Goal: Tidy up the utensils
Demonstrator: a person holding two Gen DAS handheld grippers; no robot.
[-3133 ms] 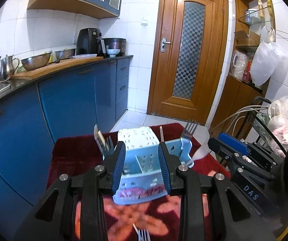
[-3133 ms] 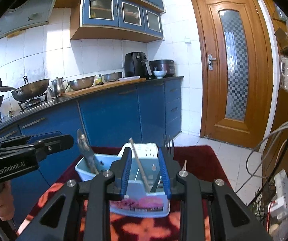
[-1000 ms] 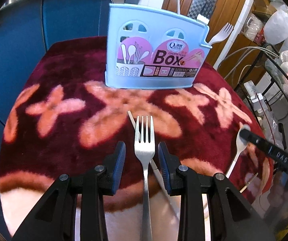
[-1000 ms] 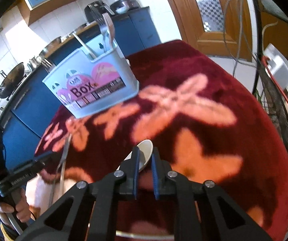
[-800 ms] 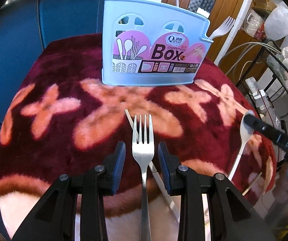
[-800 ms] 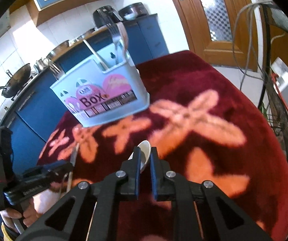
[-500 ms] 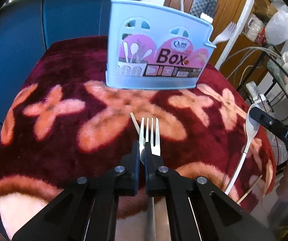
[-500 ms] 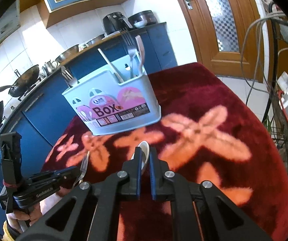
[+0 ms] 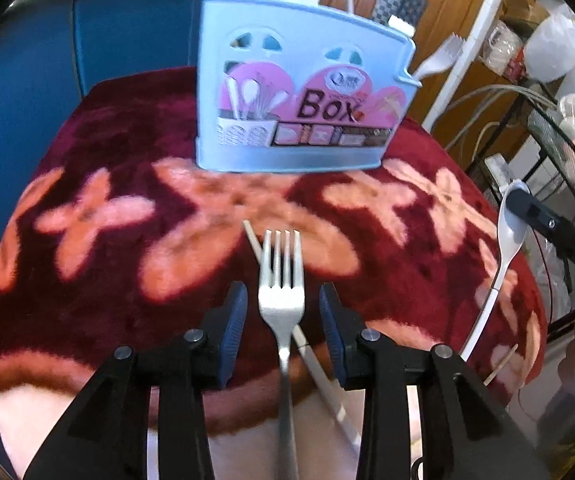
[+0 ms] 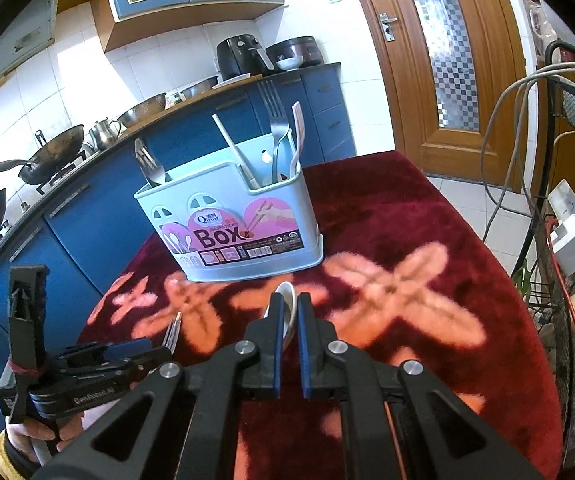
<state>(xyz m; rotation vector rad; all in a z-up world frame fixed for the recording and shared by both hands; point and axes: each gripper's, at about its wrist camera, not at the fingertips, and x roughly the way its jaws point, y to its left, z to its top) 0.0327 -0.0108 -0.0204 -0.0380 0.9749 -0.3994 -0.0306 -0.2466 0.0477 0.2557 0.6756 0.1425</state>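
We read "Box" in dark letters on the pink label of the blue utensil holder (image 10: 243, 216), with "CHOPSTICKS" above it; "GenRobot.AI" stands on the left gripper (image 10: 151, 350)

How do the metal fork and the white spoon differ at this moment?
The metal fork is silvery with four tines; the white spoon is pale with a rounded bowl. The fork sits loose between the open jaws of the left gripper, which have just been opening; the spoon is clamped in the shut right gripper. Both are outside the blue utensil box.
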